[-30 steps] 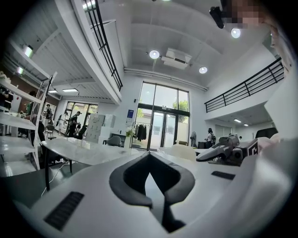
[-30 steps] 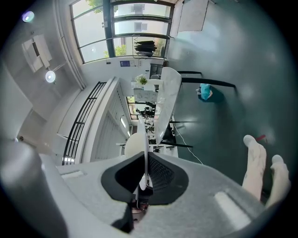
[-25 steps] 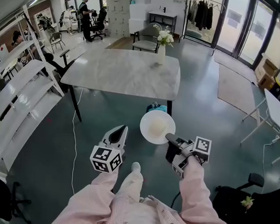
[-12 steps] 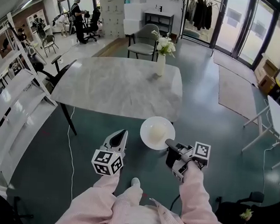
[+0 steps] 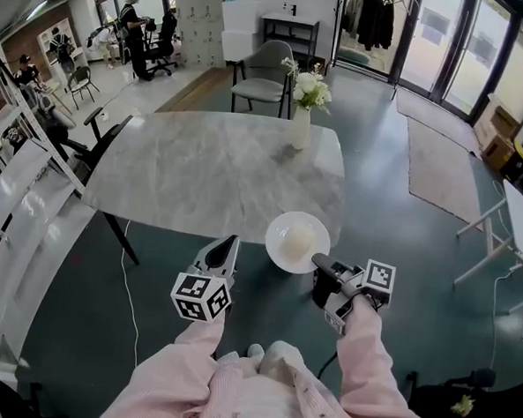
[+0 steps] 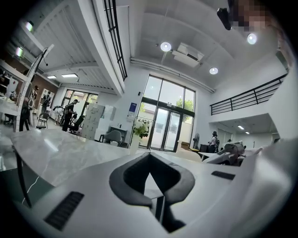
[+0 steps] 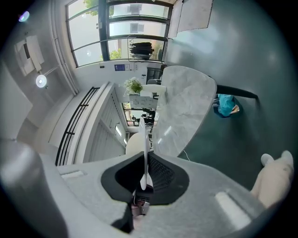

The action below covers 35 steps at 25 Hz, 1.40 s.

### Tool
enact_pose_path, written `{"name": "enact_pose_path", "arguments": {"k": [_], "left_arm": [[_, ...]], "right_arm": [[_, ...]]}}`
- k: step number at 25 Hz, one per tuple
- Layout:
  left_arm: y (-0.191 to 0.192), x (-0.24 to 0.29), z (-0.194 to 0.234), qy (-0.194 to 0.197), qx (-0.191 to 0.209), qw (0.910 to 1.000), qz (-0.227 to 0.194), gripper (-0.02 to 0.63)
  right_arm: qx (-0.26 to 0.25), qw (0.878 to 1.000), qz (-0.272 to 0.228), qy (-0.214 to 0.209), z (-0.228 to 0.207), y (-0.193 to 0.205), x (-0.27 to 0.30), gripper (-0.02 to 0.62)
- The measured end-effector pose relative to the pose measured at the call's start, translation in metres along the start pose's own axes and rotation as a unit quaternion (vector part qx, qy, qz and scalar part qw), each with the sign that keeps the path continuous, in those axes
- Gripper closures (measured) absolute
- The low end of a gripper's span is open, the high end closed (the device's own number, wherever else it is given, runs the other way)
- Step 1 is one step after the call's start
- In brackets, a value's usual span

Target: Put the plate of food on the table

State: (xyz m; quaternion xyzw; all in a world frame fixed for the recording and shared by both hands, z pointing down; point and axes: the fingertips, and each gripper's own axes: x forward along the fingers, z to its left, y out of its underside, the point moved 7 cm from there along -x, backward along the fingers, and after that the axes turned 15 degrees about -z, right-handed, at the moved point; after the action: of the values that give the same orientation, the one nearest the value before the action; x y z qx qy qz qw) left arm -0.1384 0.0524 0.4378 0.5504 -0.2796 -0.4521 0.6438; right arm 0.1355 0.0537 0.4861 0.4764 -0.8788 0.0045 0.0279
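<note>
Right gripper [image 5: 316, 263] clamped on the rim of the white plate [image 5: 278, 251], a single-edge pinch. The plate is in the air at the marble tabletop's [image 5: 202, 165] near edge, not set down. Left gripper [image 5: 231, 242] closed, empty. Risks: the plate pivots in the pinch and the food mound [image 5: 297, 239] slides off, or the rim clips the tabletop edge.

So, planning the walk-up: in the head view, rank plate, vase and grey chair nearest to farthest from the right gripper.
1. Plate: in the right gripper.
2. Vase: far side of the table.
3. Chair: behind the table.
</note>
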Motion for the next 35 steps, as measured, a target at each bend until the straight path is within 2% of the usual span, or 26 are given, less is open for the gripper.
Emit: {"name": "enact_pose_path", "arguments": {"k": [6, 19, 28, 35], "left_arm": [[0.006, 0.034, 0.020, -0.004, -0.005, 1.0000, 0.002, 0.615], [0.031, 0.137, 0.096, -0.042, -0.040, 0.9978, 0.032, 0.615], [0.052, 0.190, 0.122, -0.080, -0.063, 0.9931, 0.058, 0.615], [0.083, 0.217, 0.141, -0.093, -0.086, 0.9884, 0.084, 0.614]], "right_arm": [[-0.006, 1.000, 0.002, 0.006, -0.006, -0.025, 0.038, 0.577], [-0.015, 0.999, 0.033, 0.008, -0.019, -0.085, 0.163, 0.577], [-0.037, 0.996, 0.079, 0.024, -0.040, -0.122, 0.226, 0.577], [-0.051, 0.991, 0.109, 0.058, -0.071, -0.140, 0.266, 0.577]]}}
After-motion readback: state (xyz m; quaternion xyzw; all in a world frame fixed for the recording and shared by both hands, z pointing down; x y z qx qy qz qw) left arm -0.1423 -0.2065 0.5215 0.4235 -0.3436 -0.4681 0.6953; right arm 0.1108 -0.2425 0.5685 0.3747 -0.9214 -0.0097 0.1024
